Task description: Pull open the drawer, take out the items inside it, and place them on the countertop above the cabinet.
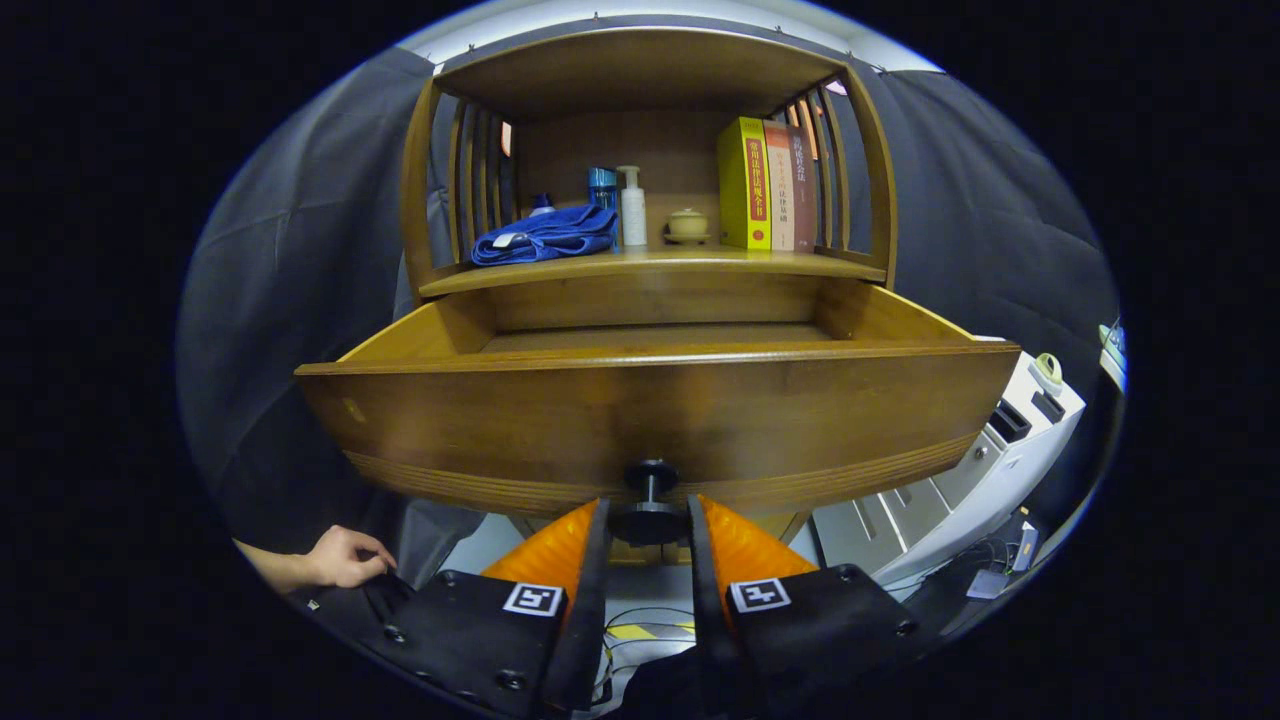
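Your gripper (648, 520) is level, its fingers clamped on the knob (650, 500) of the drawer (650, 410), which stands pulled out below the countertop (650, 262); its contents appear hidden.

A dark grey cloth wall (290, 280) hangs behind and on both sides of the wooden cabinet (650, 300). It has soft folds in it. Above the cabinet, a pale strip of ceiling (640, 12) shows over the top of the cloth. To the right of the cabinet, lower down, stands a white unit (960, 490) with flat drawer fronts and dark slots on top. A small roll of tape (1047, 368) sits on it. Under the cabinet the floor (650, 620) is light, with thin black cables (640, 612) and a bit of yellow-and-black tape (632, 632). The light is dim and warm on the wood.
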